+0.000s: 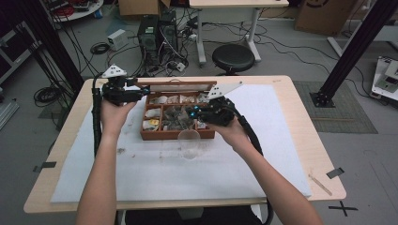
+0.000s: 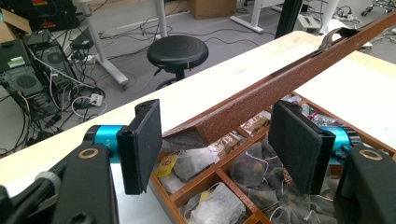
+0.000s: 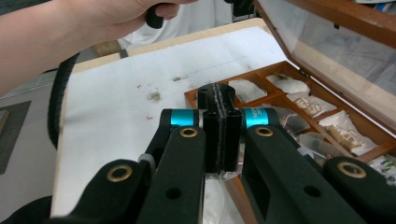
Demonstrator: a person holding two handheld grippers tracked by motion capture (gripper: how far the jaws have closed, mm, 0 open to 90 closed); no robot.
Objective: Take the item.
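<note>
The wooden tea box [image 1: 177, 135] is found at the middle of the bench [image 1: 300, 140], on a white mat [image 1: 141, 173], with its glazed lid [image 2: 280, 84] raised. In the left gripper view, the lid's corner edge is seen between the pads of the left gripper [image 2: 219, 144]; the jaws stand apart and no pressing contact can be confirmed. The right gripper [image 3: 219, 135] is seen with its jaws together, a scrap of clear wrapper apparently pinched at their lower end; what is held cannot be told with certainty. It is positioned over the box's front compartments.

The step in hand is judged to be the removal of a sachet while the lid is kept up. The lid should be held steady and well back, and the right gripper lifted straight clear of the dividers, so that neighbouring sachets are not dragged out.

The compartments are seen to hold tea bags [image 2: 215, 205] in clear and white wrappers. A clear glass [image 1: 189, 143] stands just in front of the box; its contents cannot be told.
</note>
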